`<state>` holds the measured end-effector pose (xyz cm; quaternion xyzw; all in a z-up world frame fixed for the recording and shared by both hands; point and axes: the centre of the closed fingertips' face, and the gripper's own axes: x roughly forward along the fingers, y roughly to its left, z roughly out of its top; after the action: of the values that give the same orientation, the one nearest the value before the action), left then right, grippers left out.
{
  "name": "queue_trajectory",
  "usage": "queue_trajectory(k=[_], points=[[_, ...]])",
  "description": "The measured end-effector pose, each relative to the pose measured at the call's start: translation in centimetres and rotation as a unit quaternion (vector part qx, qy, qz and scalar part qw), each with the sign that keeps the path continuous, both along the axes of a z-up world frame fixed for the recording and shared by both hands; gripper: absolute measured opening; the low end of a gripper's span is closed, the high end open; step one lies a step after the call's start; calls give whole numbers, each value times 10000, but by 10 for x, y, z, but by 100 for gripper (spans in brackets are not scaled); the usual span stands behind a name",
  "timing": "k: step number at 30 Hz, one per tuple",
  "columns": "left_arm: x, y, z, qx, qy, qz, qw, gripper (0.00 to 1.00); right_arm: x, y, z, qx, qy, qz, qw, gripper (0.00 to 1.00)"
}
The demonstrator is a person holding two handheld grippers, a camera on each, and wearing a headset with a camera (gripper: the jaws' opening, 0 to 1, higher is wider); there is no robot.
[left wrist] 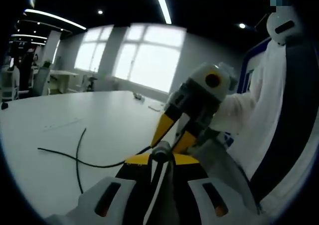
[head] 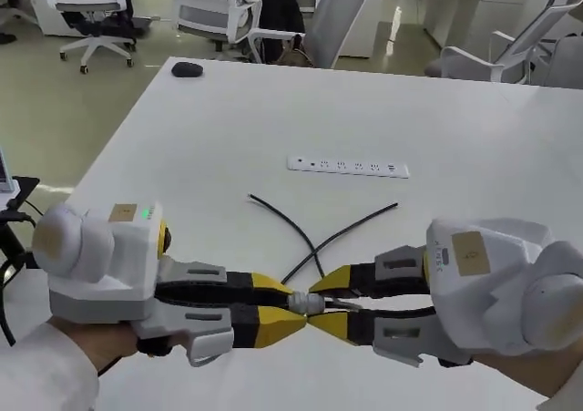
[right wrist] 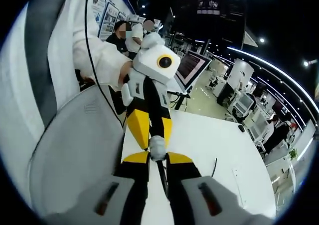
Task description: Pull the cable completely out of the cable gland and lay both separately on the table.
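Note:
A small grey cable gland is held just above the white table, near its front edge. My left gripper comes in from the left and is shut on the gland. Facing it tip to tip, my right gripper is shut on the black cable right behind the gland. Two strands of the black cable run away from the grippers and cross on the table. The right gripper's yellow fingers show close ahead in the left gripper view.
A white power strip lies beyond the cable at mid-table. A black mouse sits at the far left corner. Office chairs stand past the far edge. People stand behind in the right gripper view.

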<state>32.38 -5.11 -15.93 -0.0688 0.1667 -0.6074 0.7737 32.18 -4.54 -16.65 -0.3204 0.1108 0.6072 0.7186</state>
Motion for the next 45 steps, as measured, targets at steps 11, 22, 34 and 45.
queue_trajectory(k=[11,22,34,45], points=[[5,-2,7,-354,594,138,9975,16,5,-3,5,-43,-145,-116,9998,11],[-4,6,24,-670,-117,-243,9974,14,-6,-6,32,1841,1825,-60,9658,16],[-12,2,39,-904,-480,-595,9930,15,-11,-3,47,2522,2854,-31,9246,12],[-6,2,43,-1020,-454,-574,9921,15,-10,-2,46,2525,2882,-14,9237,12]])
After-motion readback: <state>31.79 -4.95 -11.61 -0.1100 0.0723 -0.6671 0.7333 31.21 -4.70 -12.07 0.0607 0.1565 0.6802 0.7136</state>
